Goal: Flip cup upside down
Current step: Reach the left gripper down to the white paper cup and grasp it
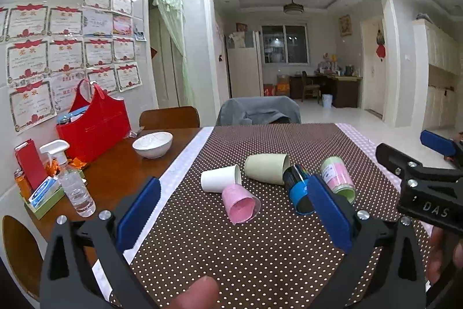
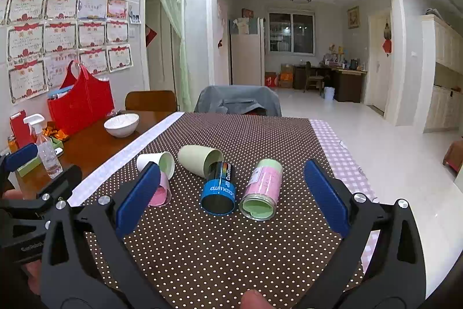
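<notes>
Several cups lie on their sides on the brown dotted mat point(image 1: 246, 251) point(image 2: 231, 251): a white cup point(image 1: 221, 178) point(image 2: 144, 160), a pale green cup point(image 1: 266, 168) point(image 2: 199, 160), a pink cup point(image 1: 240, 203) point(image 2: 160, 194), a black and blue cup point(image 1: 299, 193) point(image 2: 220, 190), and a pink and green cup point(image 1: 337, 177) point(image 2: 262, 190). My left gripper point(image 1: 234, 210) is open and empty, hovering before the pink cup. My right gripper point(image 2: 231, 194) is open and empty, before the blue and the pink-green cups. The right gripper's body also shows in the left wrist view point(image 1: 419, 181).
A white bowl point(image 1: 152, 144) point(image 2: 121, 124), a spray bottle point(image 1: 72, 181) point(image 2: 43, 146), a red bag point(image 1: 92, 123) point(image 2: 81, 103) and small boxes stand on the wooden table point(image 1: 115, 178) to the left. Chairs point(image 1: 257, 110) stand at the far edge. A checked cloth point(image 2: 344, 164) covers the right edge.
</notes>
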`<action>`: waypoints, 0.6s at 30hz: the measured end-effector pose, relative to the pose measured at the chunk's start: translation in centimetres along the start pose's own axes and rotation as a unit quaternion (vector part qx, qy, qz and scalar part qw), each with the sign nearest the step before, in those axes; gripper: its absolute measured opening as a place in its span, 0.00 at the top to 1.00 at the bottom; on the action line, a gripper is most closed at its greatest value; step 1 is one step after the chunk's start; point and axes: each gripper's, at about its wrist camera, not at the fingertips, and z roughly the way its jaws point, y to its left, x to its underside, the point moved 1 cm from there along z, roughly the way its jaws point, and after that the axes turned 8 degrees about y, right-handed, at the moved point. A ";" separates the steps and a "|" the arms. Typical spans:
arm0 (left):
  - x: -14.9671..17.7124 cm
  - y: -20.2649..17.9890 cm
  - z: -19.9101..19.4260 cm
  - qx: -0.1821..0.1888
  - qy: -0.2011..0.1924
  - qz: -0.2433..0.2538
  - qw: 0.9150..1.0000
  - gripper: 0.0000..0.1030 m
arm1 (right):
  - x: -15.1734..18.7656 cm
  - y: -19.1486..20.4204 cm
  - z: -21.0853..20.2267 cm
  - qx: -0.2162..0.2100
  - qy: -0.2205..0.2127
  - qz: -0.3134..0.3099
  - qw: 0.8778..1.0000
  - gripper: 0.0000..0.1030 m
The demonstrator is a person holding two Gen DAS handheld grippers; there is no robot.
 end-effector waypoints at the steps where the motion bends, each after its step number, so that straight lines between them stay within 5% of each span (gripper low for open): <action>1: -0.1 0.2 0.6 0.003 0.005 0.002 1.000 0.04 | 0.0 0.0 0.5 -0.002 0.006 -0.002 1.000 0.06; 12: -1.8 2.8 9.3 0.006 0.077 0.065 0.995 0.04 | -0.7 0.4 8.6 -0.023 0.082 -0.038 0.996 0.06; 18: -2.4 4.2 16.6 0.005 0.147 0.133 0.980 0.04 | -0.9 -0.6 12.1 -0.018 0.115 -0.033 0.993 0.06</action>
